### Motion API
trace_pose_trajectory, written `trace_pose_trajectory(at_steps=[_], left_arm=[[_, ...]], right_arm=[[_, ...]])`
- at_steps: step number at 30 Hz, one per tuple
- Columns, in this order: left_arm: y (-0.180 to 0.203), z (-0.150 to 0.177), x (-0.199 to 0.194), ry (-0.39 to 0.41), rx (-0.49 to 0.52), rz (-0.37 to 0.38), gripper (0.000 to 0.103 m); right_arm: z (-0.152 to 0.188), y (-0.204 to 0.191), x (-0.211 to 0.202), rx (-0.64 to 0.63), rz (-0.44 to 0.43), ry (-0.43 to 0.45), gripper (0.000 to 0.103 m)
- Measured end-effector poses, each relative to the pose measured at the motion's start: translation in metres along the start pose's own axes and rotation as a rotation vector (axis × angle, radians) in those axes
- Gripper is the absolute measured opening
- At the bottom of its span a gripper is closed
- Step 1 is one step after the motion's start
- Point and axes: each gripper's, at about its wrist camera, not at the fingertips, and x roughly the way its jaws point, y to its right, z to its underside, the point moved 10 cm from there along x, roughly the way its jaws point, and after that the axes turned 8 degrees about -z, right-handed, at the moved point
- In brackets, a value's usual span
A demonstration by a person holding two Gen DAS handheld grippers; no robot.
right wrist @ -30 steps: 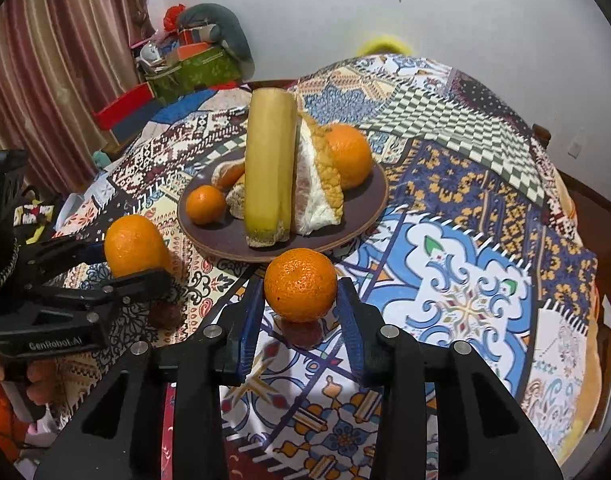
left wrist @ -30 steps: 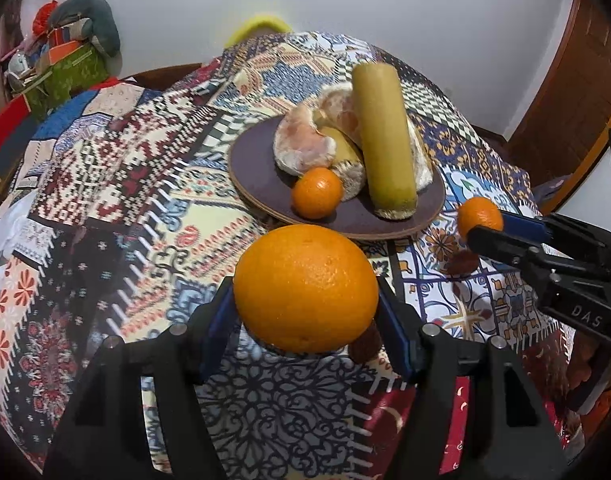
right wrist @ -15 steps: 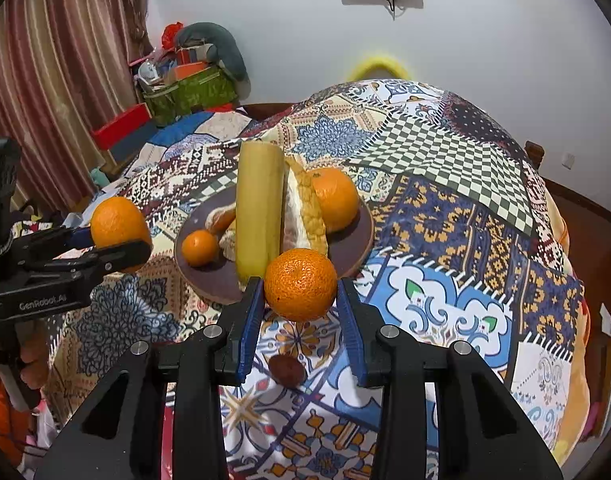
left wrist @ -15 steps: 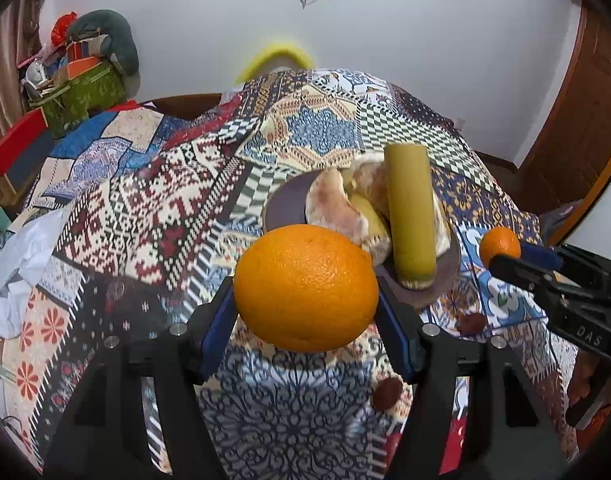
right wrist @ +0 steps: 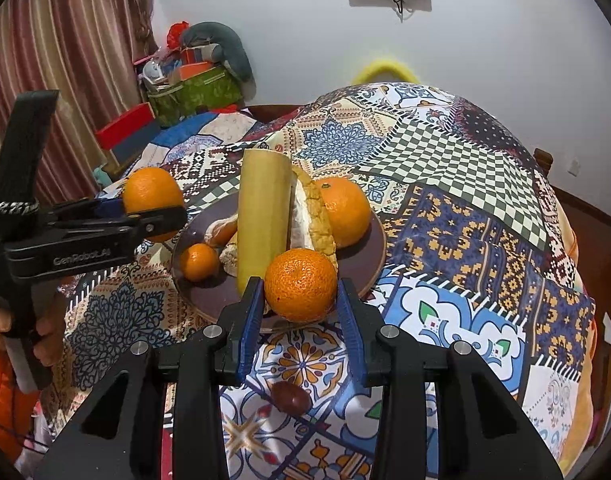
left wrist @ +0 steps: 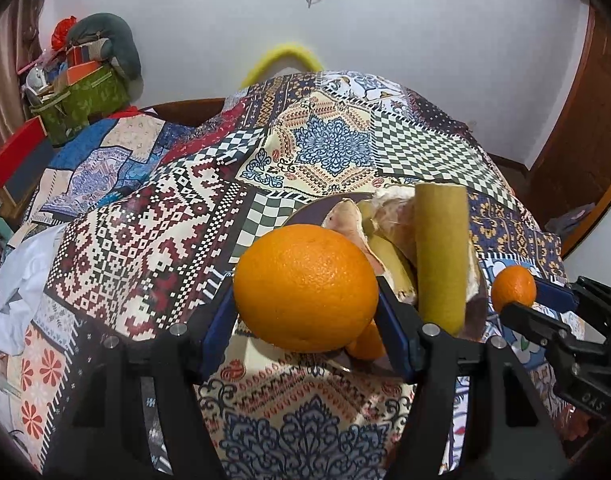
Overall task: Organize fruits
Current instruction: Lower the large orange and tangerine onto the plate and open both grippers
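Left gripper [left wrist: 305, 312] is clamped on a large orange [left wrist: 305, 288], blue pads pressed against both of its sides, fruit held clear of the patchwork tablecloth [left wrist: 145, 248]. In the right wrist view the same orange [right wrist: 153, 200] hangs over the cloth just beside the left edge of the dark plate [right wrist: 365, 256], not touching it. Right gripper [right wrist: 301, 308] is grasping a small mandarin [right wrist: 301, 284], pads tight on either side, held above the near rim of the plate. On the plate: a long yellow-green stalk piece [right wrist: 263, 220] lying lengthwise down the middle, a pale peeled fruit wedge [right wrist: 311, 216] against its right side, a second orange [right wrist: 345, 212] beyond the wedge, a small mandarin [right wrist: 199, 262] on the left part of the plate, and some pale peel bits beside the stalk that are too small to identify. A dark brown round object [right wrist: 291, 396] sits on the cloth between the plate and the right gripper's body; cannot tell what it is. A hand [right wrist: 45, 336] grips the handle of the left gripper at the left edge of the right wrist view. From the left wrist view, the right gripper [left wrist: 517, 300] and its mandarin [left wrist: 513, 288] appear at the right, near the stalk piece [left wrist: 441, 256].
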Motion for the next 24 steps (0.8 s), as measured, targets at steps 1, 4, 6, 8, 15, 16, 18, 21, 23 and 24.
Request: trace_pose_trajectory(at_steps=[1, 4, 6, 8, 15, 16, 18, 21, 23, 24], left_arm=[[0.001, 0.000, 0.003, -0.006, -0.002, 0.004, 0.065], [0.004, -0.001, 0.013, -0.026, 0.002, 0.004, 0.065], [0.007, 0.001, 0.018, -0.037, 0.007, 0.007, 0.065], [0.008, 0.002, 0.021, -0.038, 0.006, 0.007, 0.065], [0.010, 0.005, 0.029, -0.060, -0.014, 0.038, 0.065], [0.011, 0.005, 0.029, -0.060, -0.015, 0.039, 0.066], [0.011, 0.005, 0.030, -0.060, -0.017, 0.042, 0.066], [0.012, 0.006, 0.033, -0.074, -0.022, 0.047, 0.066], [0.013, 0.007, 0.035, -0.084, -0.027, 0.053, 0.066], [0.012, 0.007, 0.035, -0.086, -0.030, 0.057, 0.066]], right_arm=[[0.000, 0.000, 0.001, -0.002, 0.000, -0.001, 0.034], [0.002, 0.000, 0.005, -0.001, -0.006, -0.010, 0.034], [0.005, -0.001, 0.009, -0.005, -0.007, -0.019, 0.034], [0.007, -0.002, 0.013, -0.009, -0.007, -0.029, 0.034], [0.009, 0.001, 0.023, -0.001, -0.004, -0.044, 0.034], [0.009, 0.002, 0.023, 0.000, -0.003, -0.044, 0.034], [0.009, 0.003, 0.024, -0.001, 0.000, -0.046, 0.034], [0.011, 0.004, 0.025, 0.004, 0.001, -0.054, 0.034], [0.011, 0.004, 0.026, 0.009, -0.002, -0.056, 0.034], [0.011, 0.005, 0.026, 0.010, -0.004, -0.057, 0.035]])
